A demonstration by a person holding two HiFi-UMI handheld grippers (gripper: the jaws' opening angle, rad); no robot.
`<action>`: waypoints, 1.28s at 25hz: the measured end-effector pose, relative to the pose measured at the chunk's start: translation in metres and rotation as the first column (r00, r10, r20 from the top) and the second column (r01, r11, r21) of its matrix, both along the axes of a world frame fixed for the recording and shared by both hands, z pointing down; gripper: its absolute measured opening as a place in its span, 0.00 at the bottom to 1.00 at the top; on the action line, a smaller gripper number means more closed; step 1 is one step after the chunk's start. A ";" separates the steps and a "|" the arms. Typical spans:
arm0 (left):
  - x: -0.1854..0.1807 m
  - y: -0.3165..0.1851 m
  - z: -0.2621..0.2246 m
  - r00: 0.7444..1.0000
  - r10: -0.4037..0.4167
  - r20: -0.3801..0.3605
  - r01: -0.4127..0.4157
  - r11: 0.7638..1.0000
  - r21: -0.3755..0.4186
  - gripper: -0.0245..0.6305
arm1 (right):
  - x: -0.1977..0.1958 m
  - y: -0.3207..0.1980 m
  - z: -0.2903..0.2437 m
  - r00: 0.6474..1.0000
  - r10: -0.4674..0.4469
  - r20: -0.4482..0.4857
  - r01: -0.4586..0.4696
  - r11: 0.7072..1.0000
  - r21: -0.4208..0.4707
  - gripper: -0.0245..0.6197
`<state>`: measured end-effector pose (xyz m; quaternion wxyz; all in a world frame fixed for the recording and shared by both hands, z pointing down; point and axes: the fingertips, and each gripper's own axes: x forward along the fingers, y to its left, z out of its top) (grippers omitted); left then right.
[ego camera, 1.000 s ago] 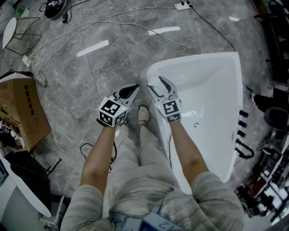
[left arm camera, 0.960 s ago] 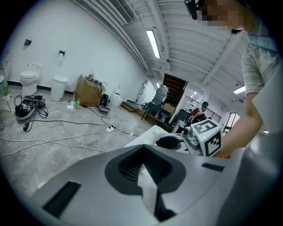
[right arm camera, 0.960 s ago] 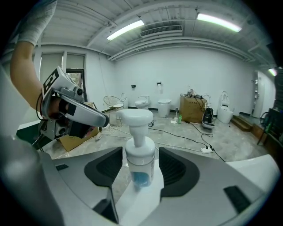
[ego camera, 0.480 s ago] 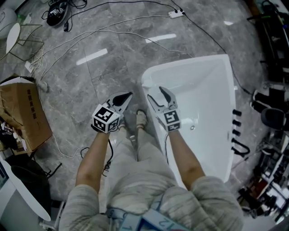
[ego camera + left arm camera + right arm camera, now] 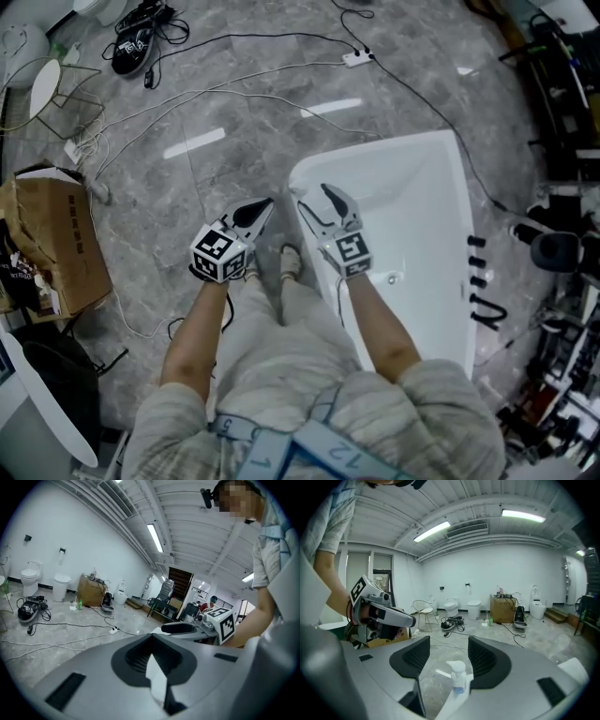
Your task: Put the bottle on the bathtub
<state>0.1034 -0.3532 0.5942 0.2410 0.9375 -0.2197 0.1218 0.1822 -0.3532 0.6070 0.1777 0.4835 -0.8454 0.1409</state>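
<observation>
My right tongs (image 5: 449, 656): spread wide, clear of bottle (image 5: 458, 677) | bottle: upright on tub (image 5: 431, 187) rim | left tongs (image 5: 152, 660): closed, empty | change: tongs hardly moved over the last second | task: I judge placement done.

The left hand-held gripper (image 5: 262, 206) is held low in front of the body and is pointed forward and a little to the right. In the left gripper view its two jaws are seen pressed together, with the dark ribbed pads meeting in one line. The right hand-held gripper (image 5: 314, 195) is held just beside it at about the same height, and its jaws are spread wide apart. The two tools are kept close to each other but are not touching. Both forearms are bare and stretched downward: the left forearm (image 5: 197, 328) and the right forearm (image 5: 380, 323). Grey sleeves are seen on the upper arms.
</observation>
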 end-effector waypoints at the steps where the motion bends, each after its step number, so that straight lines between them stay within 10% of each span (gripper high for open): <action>1: -0.001 0.000 -0.008 1.000 -0.011 -0.008 0.011 1.000 0.004 0.04 | -0.001 0.000 -0.008 1.000 -0.003 0.008 0.002 1.000 0.013 0.40; 18: -0.007 0.025 -0.127 0.996 0.009 -0.087 0.003 0.990 0.139 0.04 | -0.055 0.034 -0.144 0.952 -0.264 0.153 0.245 0.961 0.129 0.40; 32: -0.004 0.024 -0.174 0.992 0.049 -0.117 -0.020 0.972 0.236 0.04 | -0.059 0.049 -0.196 0.935 -0.308 0.178 0.268 0.939 0.217 0.31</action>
